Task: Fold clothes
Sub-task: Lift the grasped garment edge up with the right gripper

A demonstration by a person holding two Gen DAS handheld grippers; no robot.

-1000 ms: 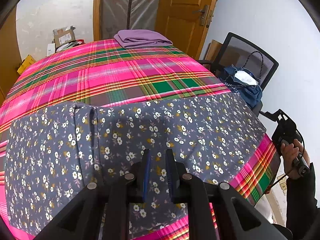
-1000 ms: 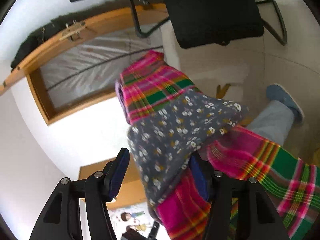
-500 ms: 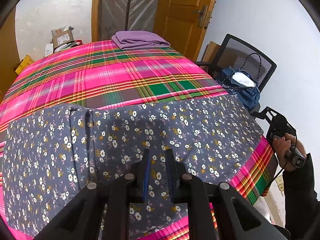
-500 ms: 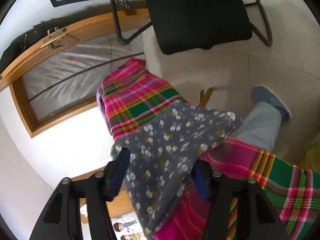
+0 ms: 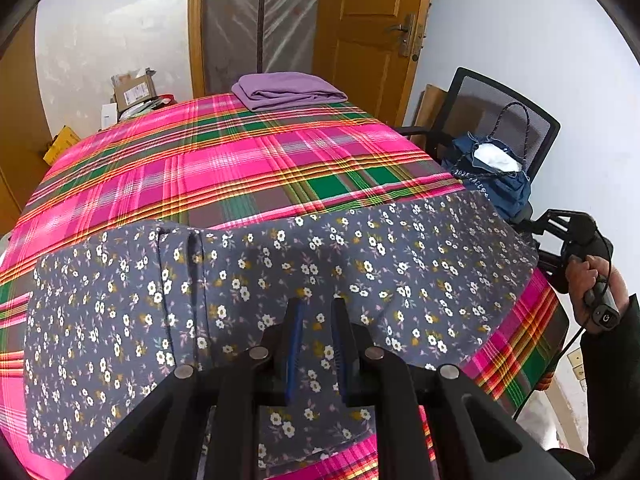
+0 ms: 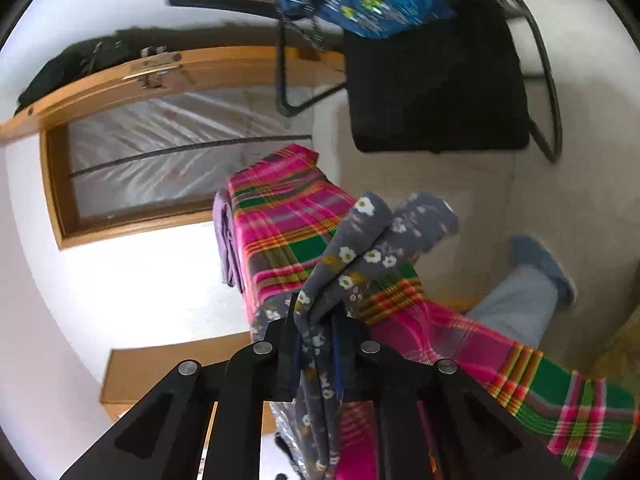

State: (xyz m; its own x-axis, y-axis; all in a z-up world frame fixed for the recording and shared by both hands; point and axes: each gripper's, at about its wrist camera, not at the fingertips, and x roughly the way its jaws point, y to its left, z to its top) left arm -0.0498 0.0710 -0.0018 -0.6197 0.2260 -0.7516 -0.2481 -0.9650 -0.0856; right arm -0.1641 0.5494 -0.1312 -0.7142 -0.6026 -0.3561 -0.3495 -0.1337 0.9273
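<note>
I've got the floral garment (image 5: 248, 280) spread flat across the near part of the tabletop (image 5: 224, 168) (pink, green and orange plaid cloth underneath): slate grey, scattered with small white and mustard flowers, two stitched seams running up it near the left end. Its long axis lies side to side in my left view, one end by the left edge, the other reaching the right edge and lifting there. My left tongs (image 5: 316, 320) sit low over its near hem with a narrow gap and floral cloth showing between the pads; I can't tell whether they pinch it. My right tongs (image 6: 316, 320) have just been closing and are now clamped on the bunched right corner of the garment, which sticks up beyond them past the tabletop edge.
</note>
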